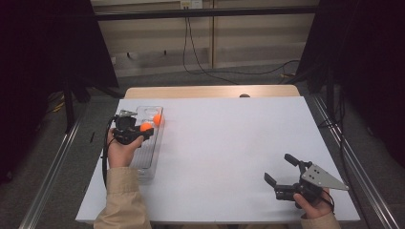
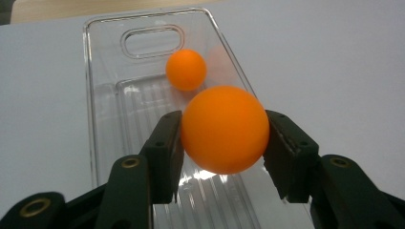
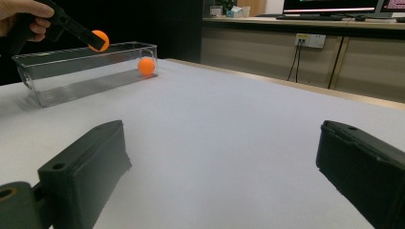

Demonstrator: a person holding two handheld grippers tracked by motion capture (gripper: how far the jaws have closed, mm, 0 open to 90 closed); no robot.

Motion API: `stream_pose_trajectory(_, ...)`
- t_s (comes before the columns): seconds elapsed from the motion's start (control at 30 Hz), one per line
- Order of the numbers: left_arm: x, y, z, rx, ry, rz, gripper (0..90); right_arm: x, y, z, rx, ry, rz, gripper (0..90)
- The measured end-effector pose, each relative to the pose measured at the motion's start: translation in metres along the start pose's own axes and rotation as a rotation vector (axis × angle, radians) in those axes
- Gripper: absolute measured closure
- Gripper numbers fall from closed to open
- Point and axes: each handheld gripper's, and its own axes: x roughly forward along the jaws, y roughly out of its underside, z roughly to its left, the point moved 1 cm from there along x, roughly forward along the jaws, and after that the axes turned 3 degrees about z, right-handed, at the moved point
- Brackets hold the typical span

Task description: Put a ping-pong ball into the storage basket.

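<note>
Orange and round, the ball [image 2: 223, 129] sits clamped between the jaws of your left gripper [image 1: 138, 131], held above the clear plastic tray [image 2: 102, 124] at the table's left edge. A second orange ball [image 2: 186, 69] lies inside the tray near its far end. Your right gripper [image 1: 279, 169] rests near the white table's [image 1: 229, 143] front right corner, jaws spread wide with nothing between them.

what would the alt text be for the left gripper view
The left gripper holds an orange ball between its two black jaws, above a clear plastic bin. A second orange ball lies inside the bin near its far end, just below an oval handle cutout. The bin rests on a white table.
</note>
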Motion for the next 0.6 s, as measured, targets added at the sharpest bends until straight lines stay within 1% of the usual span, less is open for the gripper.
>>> stream_pose_trajectory(0.2,0.001,0.0011,0.0013,-0.003,0.005,0.002,50.7,0.0001,0.0,0.0001,0.0,0.0,0.0,2.8)
stream_pose_trajectory(0.23,0.0015,0.0021,0.0025,-0.008,0.0,0.008,50.7,0.0002,0.0001,0.0002,0.001,-0.001,0.001,2.8)
stream_pose_trajectory(0.37,0.001,0.0026,0.004,-0.015,-0.003,0.002,50.4,0.0,0.0,0.0003,0.001,0.0,0.0,2.8)
stream_pose_trajectory(0.4,0.0004,0.0026,0.0043,-0.014,-0.006,0.002,48.5,0.0002,0.0001,0.0002,0.001,0.0,0.001,2.8)
stream_pose_trajectory(0.43,0.0001,0.0024,0.0045,-0.017,-0.008,-0.003,48.5,0.0002,0.0001,0.0002,0.001,0.0,0.001,2.8)
stream_pose_trajectory(0.47,-0.0004,0.0022,0.0044,-0.013,-0.011,-0.005,44.3,0.0003,0.0001,0.0003,0.001,0.0,0.001,2.8)
stream_pose_trajectory(0.53,-0.0004,0.0021,0.0039,-0.017,-0.009,-0.011,44.2,0.0002,0.0001,0.0004,0.0,0.0,0.001,2.8)
stream_pose_trajectory(0.6,-0.0007,0.002,0.0037,-0.019,-0.014,-0.014,42.2,0.0002,0.0001,0.0002,0.001,0.0,0.001,2.8)
